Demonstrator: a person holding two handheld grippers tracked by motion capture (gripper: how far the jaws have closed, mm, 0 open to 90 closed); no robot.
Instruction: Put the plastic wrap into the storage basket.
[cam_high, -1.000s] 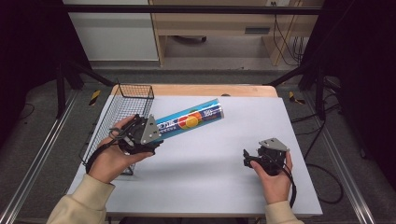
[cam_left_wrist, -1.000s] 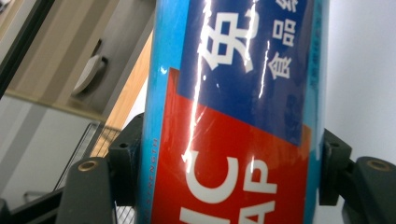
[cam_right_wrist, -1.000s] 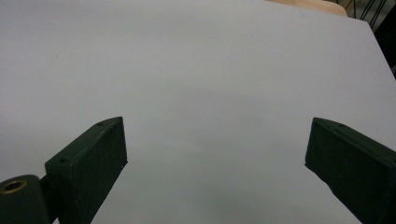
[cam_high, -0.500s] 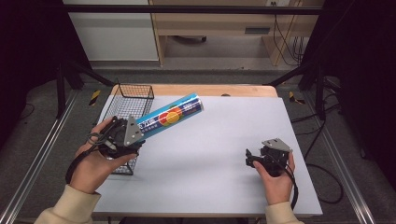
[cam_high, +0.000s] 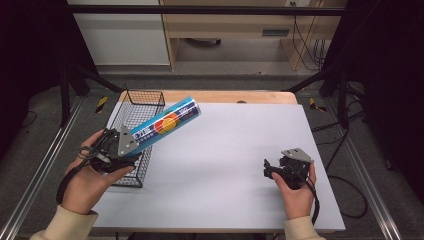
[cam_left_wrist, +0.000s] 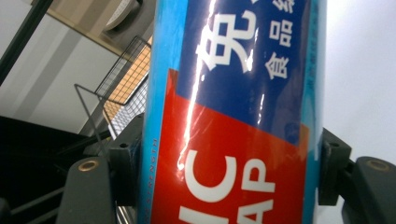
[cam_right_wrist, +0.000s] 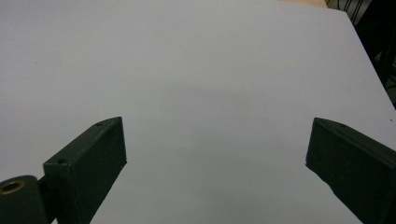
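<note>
At left of the high view, we see the left gripper clamping the blue tube above the wire basket, seemingly empty; the right gripper gapes at lower right.

We see the table evenly and brightly lit from above in the high view, while the room darkens to near black at 9 and 3 o'clock. Shadows under the hands are soft and short. In the left gripper view, white glare streaks run down the tube from 12 toward 6 o'clock, and its print is slightly soft up close. In the right gripper view the jaws are dim, faintly blurred, and the tabletop shades greyer toward 6 o'clock.
</note>
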